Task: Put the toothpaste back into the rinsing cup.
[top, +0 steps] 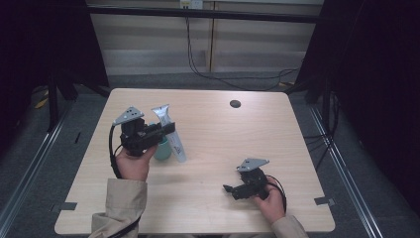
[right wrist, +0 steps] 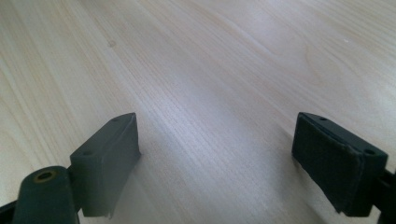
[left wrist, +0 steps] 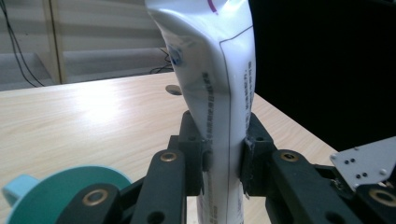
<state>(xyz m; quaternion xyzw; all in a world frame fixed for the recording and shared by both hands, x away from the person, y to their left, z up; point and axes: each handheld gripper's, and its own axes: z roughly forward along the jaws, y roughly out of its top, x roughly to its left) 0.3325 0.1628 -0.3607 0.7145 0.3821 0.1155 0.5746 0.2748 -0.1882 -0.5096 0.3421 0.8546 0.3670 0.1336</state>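
Left gripper (top: 168, 130), at the table's (top: 257, 134) left side, pinching a white tube (left wrist: 219, 84) across its middle between both jaws. Tube held above the wood, long axis slanting from crimped end far and up toward cap end near and down. Teal cup (top: 162, 150) just beside, under the gripper. Right gripper (right wrist: 217, 154) low at the near right, jaws spread wide over bare wood, well apart from the tube. Tube to its left and farther away; left hand (top: 132, 163) far nearer.

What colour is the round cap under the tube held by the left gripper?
Teal cap on the white tube; clearest in the left gripper view.
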